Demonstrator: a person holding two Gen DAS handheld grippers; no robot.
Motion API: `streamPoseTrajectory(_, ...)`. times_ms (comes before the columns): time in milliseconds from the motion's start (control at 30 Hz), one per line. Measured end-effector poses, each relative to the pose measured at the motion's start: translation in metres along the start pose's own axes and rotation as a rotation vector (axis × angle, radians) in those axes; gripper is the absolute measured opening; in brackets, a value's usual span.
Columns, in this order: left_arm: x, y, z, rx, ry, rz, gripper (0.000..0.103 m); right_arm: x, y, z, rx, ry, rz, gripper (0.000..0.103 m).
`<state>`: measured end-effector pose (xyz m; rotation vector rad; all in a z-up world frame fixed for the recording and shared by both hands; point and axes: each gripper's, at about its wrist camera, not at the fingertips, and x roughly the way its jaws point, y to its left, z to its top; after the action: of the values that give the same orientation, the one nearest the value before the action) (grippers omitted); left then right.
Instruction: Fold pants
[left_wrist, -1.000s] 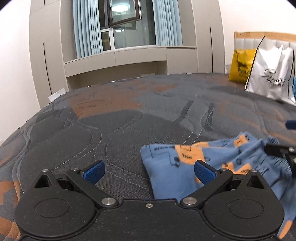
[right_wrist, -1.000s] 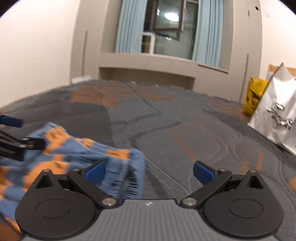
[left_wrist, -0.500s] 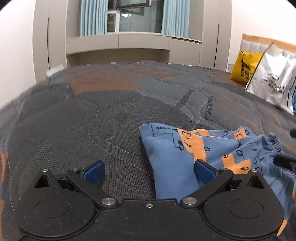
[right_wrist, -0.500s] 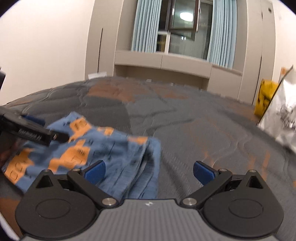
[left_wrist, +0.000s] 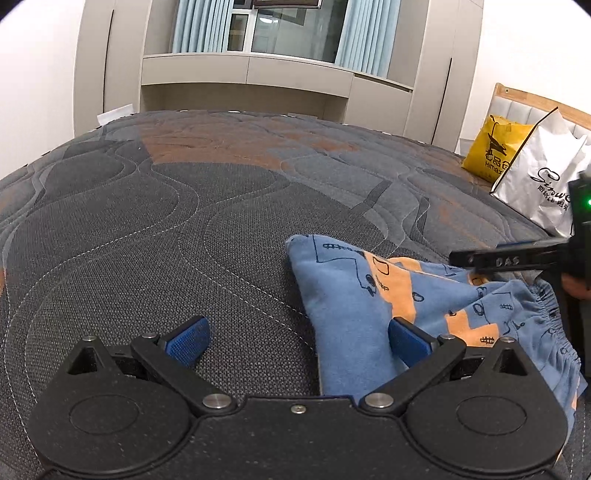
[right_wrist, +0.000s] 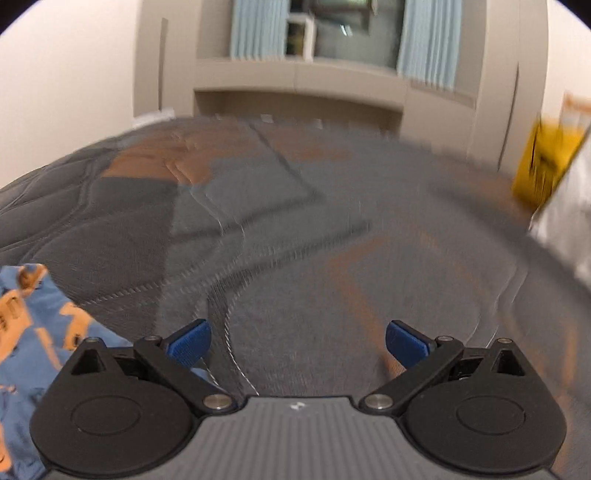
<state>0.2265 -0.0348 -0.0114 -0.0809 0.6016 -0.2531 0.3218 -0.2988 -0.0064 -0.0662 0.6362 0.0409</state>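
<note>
Blue pants with orange patches (left_wrist: 373, 306) lie folded on the quilted bed, elastic waistband to the right. My left gripper (left_wrist: 297, 338) is open just above the bed; its right blue pad (left_wrist: 408, 341) rests over the folded edge, its left pad over bare quilt. In the left wrist view the right gripper's black finger (left_wrist: 506, 260) reaches in from the right edge above the waistband. The right wrist view is blurred: my right gripper (right_wrist: 297, 341) stands open with only quilt between its pads, and the pants (right_wrist: 33, 332) show at the lower left.
The dark grey and orange quilt (left_wrist: 207, 206) stretches far ahead and to the left. A yellow bag (left_wrist: 491, 151) and a white shopping bag (left_wrist: 543, 184) stand at the wooden headboard on the right. Beige cabinets and a curtained window close the room behind.
The right gripper has swung to the right, away from the pants, which slid to its view's left edge. The left gripper stays open over the pants, its view tilted a little further down.
</note>
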Motion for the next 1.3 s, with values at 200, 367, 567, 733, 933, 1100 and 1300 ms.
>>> streamPoseTrajectory(200,0.0000,-0.0015,-0.0002,0.006,-0.001,0.006,0.103,0.0072,-0.0117,-0.0086,0.025,0.016,0.042,0.103)
streamPoseTrajectory(367,0.0004,-0.0021,-0.0001,0.008,0.002,0.006,0.103,0.0097,-0.0097,-0.0089,0.023,0.016,0.040,0.103)
streamPoseTrajectory(567,0.0010,-0.0045,0.0001,0.017,0.004,0.014,0.103,0.0066,-0.0088,-0.0104,0.024,0.016,0.040,0.103)
streamPoseTrajectory(733,0.0011,-0.0049,-0.0001,0.019,0.004,0.015,0.103,0.0052,-0.0088,-0.0111,0.024,0.016,0.040,0.103)
streamPoseTrajectory(933,0.0011,-0.0050,-0.0003,0.017,0.005,0.014,0.103,0.0051,-0.0088,-0.0110,0.024,0.016,0.040,0.103)
streamPoseTrajectory(1100,0.0014,-0.0048,-0.0006,0.016,0.005,0.013,0.103,0.0048,-0.0088,-0.0111,0.024,0.016,0.040,0.103)
streamPoseTrajectory(1300,0.0014,-0.0048,-0.0005,0.017,0.006,0.014,0.103,0.0048,-0.0087,-0.0110,0.024,0.016,0.040,0.103)
